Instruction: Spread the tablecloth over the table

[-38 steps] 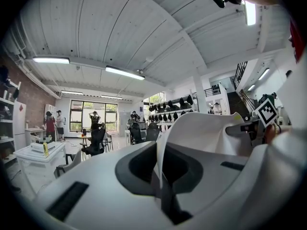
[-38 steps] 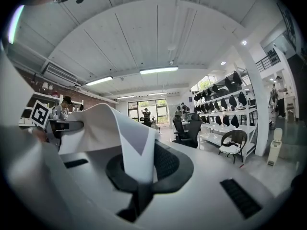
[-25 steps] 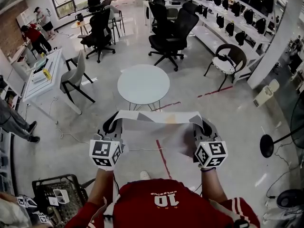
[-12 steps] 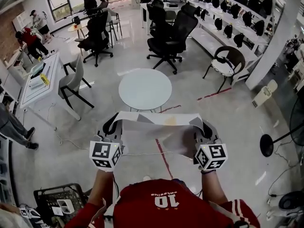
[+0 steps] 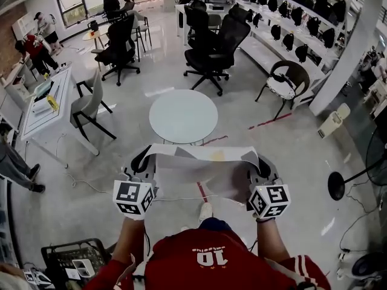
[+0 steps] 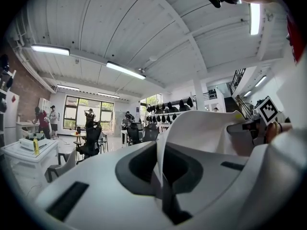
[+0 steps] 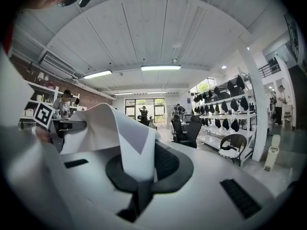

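Round bench [image 5: 183, 116], visible only in the head view, stands beyond the tablecloth [image 5: 199, 156], stretched between left gripper [image 5: 144, 157] and right gripper [image 5: 259, 161], jaws clamped on it.

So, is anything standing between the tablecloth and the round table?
Nothing visible. The tablecloth, clamped by left gripper and right gripper, hangs short of the round table; only floor with red tape lies between. Its top looks bare.

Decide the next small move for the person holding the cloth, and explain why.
Probably carry the tablecloth forward until it hangs above the round white table. The left gripper and right gripper are each shut on its top edge, holding it stretched between them, but the table stands ahead of the cloth, uncovered.
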Available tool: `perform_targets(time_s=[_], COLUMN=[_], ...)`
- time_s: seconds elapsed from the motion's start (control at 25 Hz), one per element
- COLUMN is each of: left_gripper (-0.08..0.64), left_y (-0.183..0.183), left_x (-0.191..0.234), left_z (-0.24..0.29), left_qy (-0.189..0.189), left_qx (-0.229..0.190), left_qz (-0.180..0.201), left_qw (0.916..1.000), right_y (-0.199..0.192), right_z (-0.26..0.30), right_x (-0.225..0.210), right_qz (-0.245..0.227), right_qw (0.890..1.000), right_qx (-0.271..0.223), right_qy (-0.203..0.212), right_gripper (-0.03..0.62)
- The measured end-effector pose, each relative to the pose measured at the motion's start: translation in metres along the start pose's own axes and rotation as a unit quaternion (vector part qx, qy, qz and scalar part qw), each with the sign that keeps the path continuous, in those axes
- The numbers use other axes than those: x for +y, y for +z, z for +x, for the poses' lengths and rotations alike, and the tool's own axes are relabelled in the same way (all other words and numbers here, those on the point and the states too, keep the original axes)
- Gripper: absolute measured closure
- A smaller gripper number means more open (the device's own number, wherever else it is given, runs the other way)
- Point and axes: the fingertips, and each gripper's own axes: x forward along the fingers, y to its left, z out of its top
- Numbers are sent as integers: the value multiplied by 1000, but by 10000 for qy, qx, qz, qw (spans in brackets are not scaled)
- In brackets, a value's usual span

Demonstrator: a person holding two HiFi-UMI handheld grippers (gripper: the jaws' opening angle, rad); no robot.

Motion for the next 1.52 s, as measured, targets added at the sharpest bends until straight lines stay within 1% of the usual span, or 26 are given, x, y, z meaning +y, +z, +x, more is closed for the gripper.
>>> perform_targets(time_s=[0.12,0.24,0.4,0.72,0.96,1.2,1.52], left_gripper=[549,549,549,549,549,549,549], left_y=[-1,-4,-3,4,9,11,17], left_x=[7,18,30,56,68,73,72], left_z=[12,24,48,113,161,210,237], left_qy=[8,39,181,408,471,534,748], left_qx=[19,70,119,94,87,174,284], left_qz=[-24,56,132,182,200,178,235], left_qw=[10000,10000,9997,9990,9986,9983,9965], right_y=[2,1,5,16,23,32,41], right_z=[14,33,63,135,181,221,250], right_x=[-3,-5,-15,-46,-73,-105,-128], right_qz=[21,61,20,1,33,87,170], right_qw=[10000,10000,9999,9995,9992,9987,9971], right_qx=[-1,-31,-30,-60,-71,-85,-202], right_qy=[17,17,122,323,400,498,716], right_gripper=[577,577,577,575,575,577,575])
